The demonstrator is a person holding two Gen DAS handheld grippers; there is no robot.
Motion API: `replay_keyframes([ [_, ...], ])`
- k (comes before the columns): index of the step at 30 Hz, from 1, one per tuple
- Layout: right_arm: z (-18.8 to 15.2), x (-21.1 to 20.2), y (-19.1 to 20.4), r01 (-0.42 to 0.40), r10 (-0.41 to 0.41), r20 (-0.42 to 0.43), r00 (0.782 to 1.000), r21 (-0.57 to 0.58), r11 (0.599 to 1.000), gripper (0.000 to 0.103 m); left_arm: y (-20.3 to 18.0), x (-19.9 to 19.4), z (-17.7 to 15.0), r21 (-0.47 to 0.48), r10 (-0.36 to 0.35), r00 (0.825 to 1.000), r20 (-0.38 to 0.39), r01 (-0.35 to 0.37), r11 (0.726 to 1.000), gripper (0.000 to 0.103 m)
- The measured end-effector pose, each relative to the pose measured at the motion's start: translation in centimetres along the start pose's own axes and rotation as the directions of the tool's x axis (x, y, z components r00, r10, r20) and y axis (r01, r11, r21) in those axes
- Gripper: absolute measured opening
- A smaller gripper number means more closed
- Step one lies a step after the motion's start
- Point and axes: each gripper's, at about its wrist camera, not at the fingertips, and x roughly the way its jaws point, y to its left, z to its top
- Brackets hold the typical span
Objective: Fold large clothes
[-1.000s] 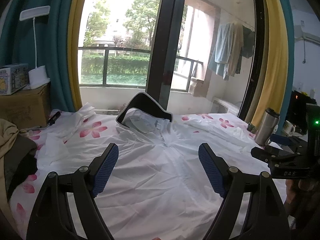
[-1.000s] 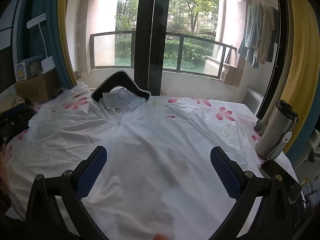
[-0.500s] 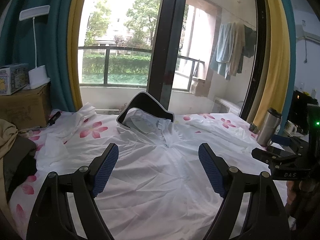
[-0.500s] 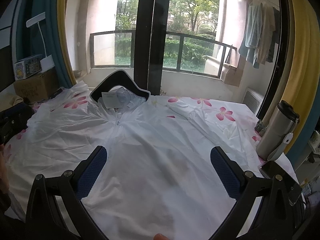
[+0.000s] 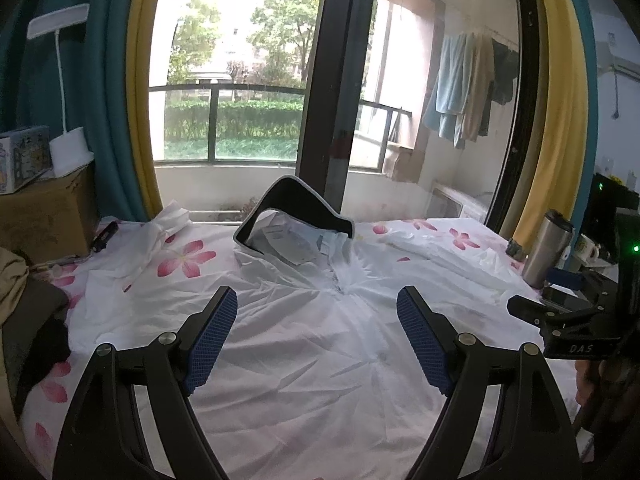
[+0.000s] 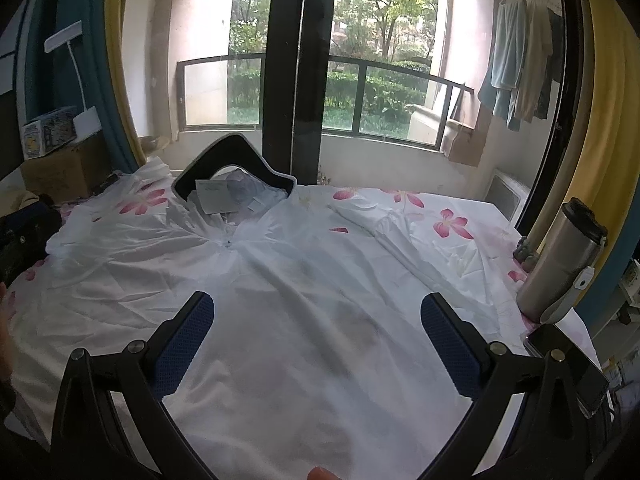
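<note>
A large white hooded jacket point(image 5: 312, 344) point(image 6: 304, 304) lies spread flat, front up, on a flower-print sheet, its black-rimmed hood point(image 5: 296, 216) point(image 6: 236, 164) at the far end with a paper tag inside. Both sleeves stretch out sideways. My left gripper point(image 5: 316, 340) hovers open over the jacket's lower body, nothing between its blue pads. My right gripper point(image 6: 316, 344) hovers open over the same area, also empty. In the left wrist view the right gripper's black frame point(image 5: 568, 328) shows at the right edge.
A steel travel mug point(image 6: 560, 264) point(image 5: 548, 248) and a dark phone point(image 6: 564, 356) sit at the bed's right edge. A cardboard box point(image 5: 44, 216), a lamp point(image 5: 68, 144) and a pile of dark clothes point(image 5: 32, 320) stand on the left. A window wall closes the far side.
Both grippers stay open and have barely shifted; the left wrist view has turned slightly. The jacket lies as it did.
</note>
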Motion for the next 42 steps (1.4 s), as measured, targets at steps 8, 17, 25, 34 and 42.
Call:
replay_keyframes([
  [8, 1.4, 4.6, -2.5, 0.013, -0.015, -0.055, 0.998, -0.031, 0.999, 0.102, 1.5, 4.7, 1.4, -0.019, -0.014, 0.998, -0.063, 0.013, 1.0, 0.085],
  [17, 4.0, 13.0, -7.1, -0.014, 0.004, -0.155, 0.988, -0.061, 0.998, 0.091, 3.6, 11.7, 1.0, -0.049, -0.004, 0.983, -0.182, -0.005, 0.999, 0.085],
  [25, 6.3, 21.9, -7.7, -0.061, 0.028, -0.246, 0.969, -0.129, 0.99, 0.071, 6.5, 15.8, -0.3, -0.102, 0.03, 0.967, -0.253, -0.057, 0.993, 0.085],
  [34, 6.6, 26.4, -8.3, -0.083, 0.051, -0.306, 0.951, -0.092, 0.992, 0.046, 7.9, 17.3, -1.5, -0.129, 0.039, 0.952, -0.304, -0.081, 0.988, 0.076],
  [42, 7.9, 22.5, -9.3, -0.089, 0.076, -0.226, 0.971, -0.051, 0.995, 0.007, 7.6, 15.7, -0.5, -0.133, 0.03, 0.96, -0.279, -0.069, 0.989, 0.063],
])
